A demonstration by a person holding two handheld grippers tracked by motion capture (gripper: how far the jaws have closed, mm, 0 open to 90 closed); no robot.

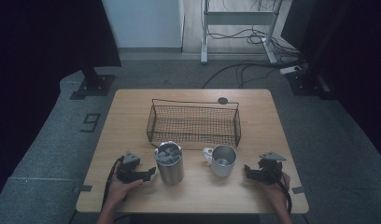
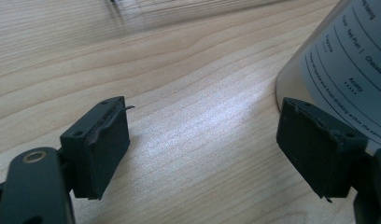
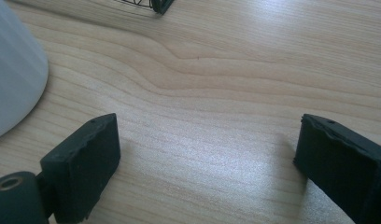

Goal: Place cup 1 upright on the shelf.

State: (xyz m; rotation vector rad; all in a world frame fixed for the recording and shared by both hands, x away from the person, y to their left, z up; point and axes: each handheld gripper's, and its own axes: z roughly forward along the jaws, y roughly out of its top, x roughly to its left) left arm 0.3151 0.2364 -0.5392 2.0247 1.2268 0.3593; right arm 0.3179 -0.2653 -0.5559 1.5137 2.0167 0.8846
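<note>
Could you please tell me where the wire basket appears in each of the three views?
High view: the basket sits at the middle of the table.
Left gripper view: a blurred bit of it at the top edge, left of centre.
Right gripper view: its corner at the top edge.
Shared landmark: the table's wood grain.

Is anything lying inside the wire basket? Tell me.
No, in the high view the wire basket holds nothing; the tumbler and mug stand in front of it.

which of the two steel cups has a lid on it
The tall tumbler, on the left in the high view beside the left tongs. A grey lid covers its top; the short mug to its right is open, with a white handle.
</note>
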